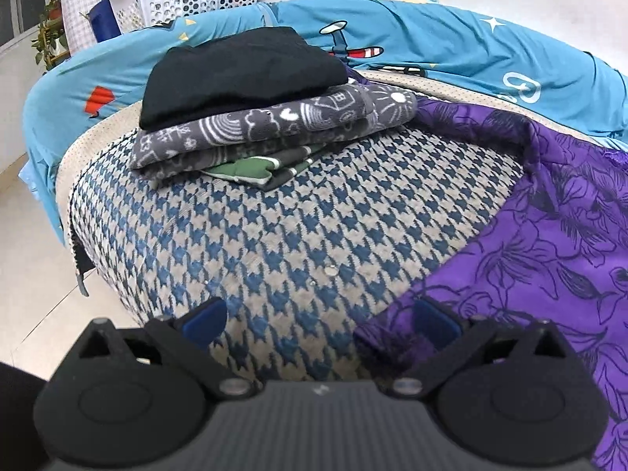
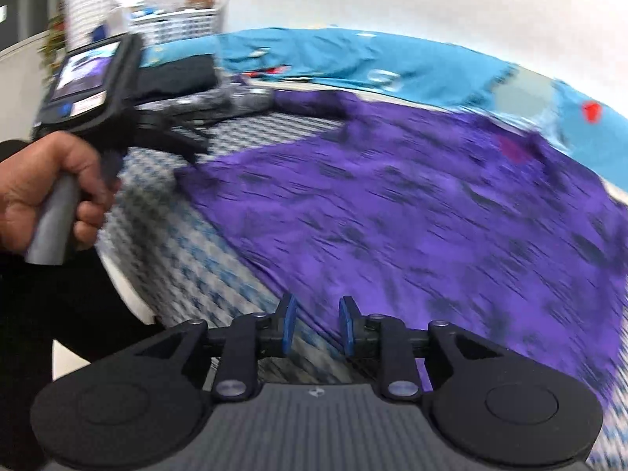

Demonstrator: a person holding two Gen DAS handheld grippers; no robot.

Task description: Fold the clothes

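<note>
Purple floral garment spread loose on the bed, both claws near its front edge

The purple garment point(image 1: 549, 235) lies spread, rumpled at the far end, on the houndstooth cover point(image 1: 274, 227) of the bed, beside a stack of folded clothes point(image 1: 255, 117). It looks thin, light and limp, likely slippery, so it should drape and slide; hems or corners seem the best hold. The left claw point(image 1: 318, 322) is wide apart, one pad at the near corner. The right claw point(image 2: 316, 325) stands narrowly apart, holding nothing, by the near hem.
</note>
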